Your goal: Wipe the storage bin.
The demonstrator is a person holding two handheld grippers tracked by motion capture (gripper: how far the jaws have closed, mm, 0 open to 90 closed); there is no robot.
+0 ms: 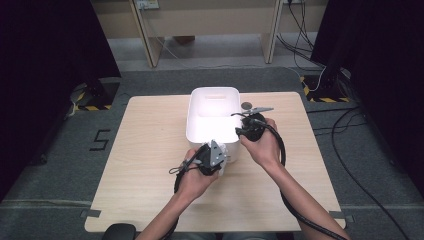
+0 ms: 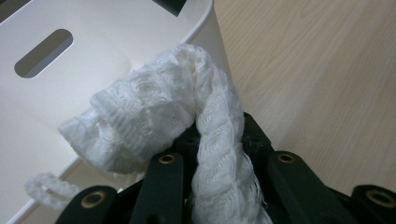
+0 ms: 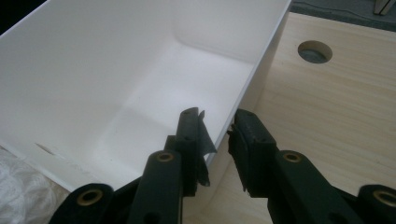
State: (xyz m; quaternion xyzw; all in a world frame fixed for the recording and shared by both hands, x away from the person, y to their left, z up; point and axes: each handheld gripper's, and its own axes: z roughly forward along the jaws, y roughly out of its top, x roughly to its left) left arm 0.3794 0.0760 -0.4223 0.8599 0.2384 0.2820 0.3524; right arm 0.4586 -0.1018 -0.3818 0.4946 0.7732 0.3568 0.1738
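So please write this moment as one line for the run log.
left gripper: shut on white cloth at bin's near wall | right gripper: jaws astride white bin side wall, grip unclear | table

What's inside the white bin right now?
The white bin looks bare inside: plain floor and walls in the right gripper view. The white lace cloth hangs at its near rim, held by the left tongs, hiding that corner.

A light wooden table (image 1: 150, 165) is standing on grey carpet (image 1: 60, 165). Pale wooden furniture legs (image 1: 150, 45) are rising at twelve o'clock. Black curtains (image 1: 45, 45) are hanging at ten and two o'clock, cables (image 1: 360, 170) trailing at three.
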